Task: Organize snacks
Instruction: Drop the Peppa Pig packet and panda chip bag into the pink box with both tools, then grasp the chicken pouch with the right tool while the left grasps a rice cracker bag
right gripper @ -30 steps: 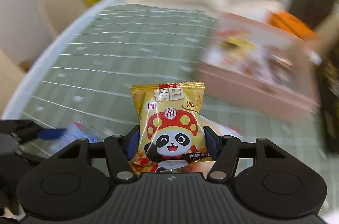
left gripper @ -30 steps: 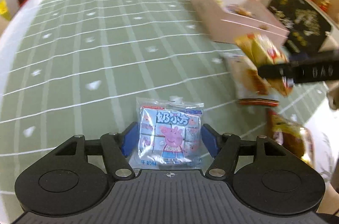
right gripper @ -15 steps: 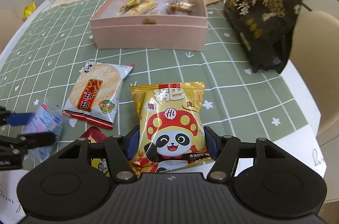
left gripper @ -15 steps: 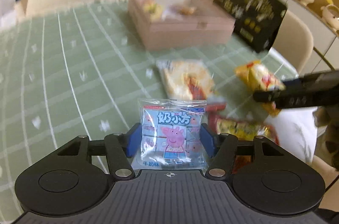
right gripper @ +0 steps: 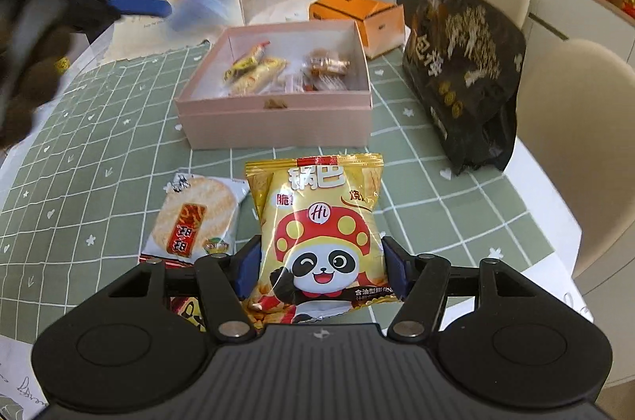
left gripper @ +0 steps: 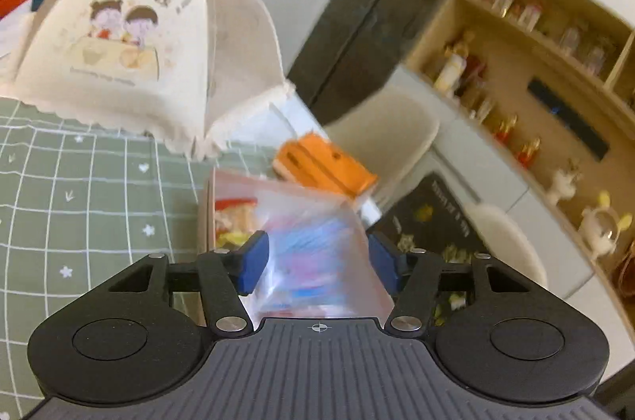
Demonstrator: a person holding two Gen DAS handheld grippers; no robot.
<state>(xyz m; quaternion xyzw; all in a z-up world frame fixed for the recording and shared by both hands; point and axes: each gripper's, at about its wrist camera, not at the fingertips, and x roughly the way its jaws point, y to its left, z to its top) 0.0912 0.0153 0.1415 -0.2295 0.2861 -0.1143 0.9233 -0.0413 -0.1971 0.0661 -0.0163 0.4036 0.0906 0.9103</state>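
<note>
Snack box (right gripper: 278, 118) sits mid-table; rice cracker pack (right gripper: 194, 217) lies before it. Right tool (right gripper: 321, 269) grips panda snack bag (right gripper: 321, 233); left tool (left gripper: 317, 261) clamps blurred blue packet (left gripper: 313, 253). Black bag (right gripper: 464, 70) stands at right edge.

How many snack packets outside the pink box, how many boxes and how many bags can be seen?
Snack packets outside the box: 4 (yellow panda packet, blue packet, rice cracker packet, red-yellow packet, partly hidden)
Boxes: 2 (pink box, orange box)
Bags: 1 (black bag)
Total: 7
</note>
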